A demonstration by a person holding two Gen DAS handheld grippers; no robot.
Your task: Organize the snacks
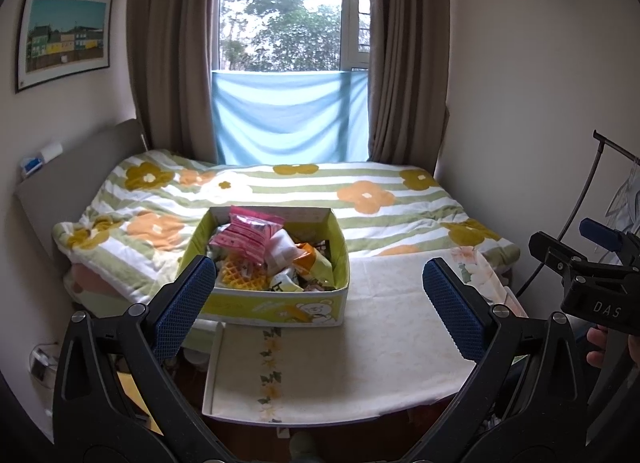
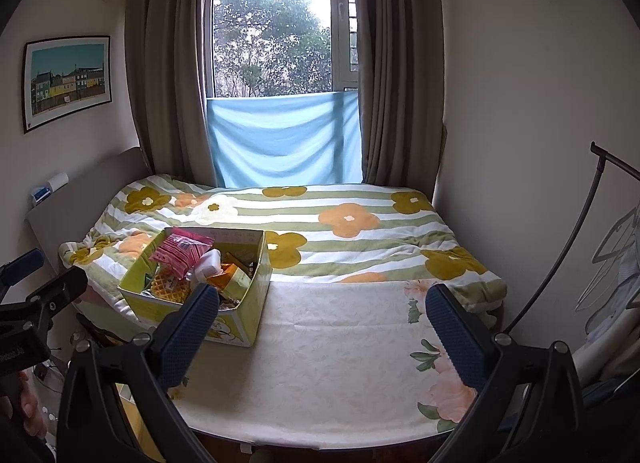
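The snack box (image 1: 276, 305) is lying just ahead of the left hand-held gripper (image 1: 320, 295), leftward from the right hand-held gripper (image 2: 322, 317); both are hovering released, grasping nothing.

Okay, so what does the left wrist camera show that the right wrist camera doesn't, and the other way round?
Only the left wrist view shows the open left gripper up close, the right gripper at its right edge, and the bear print on the snack box.

Only the right wrist view shows the open right gripper up close, the left gripper's side at its left edge, and the pink flowers on the cream cloth.

Both show the box with the pink packet and waffle snack, the flowered blanket, window and framed picture.
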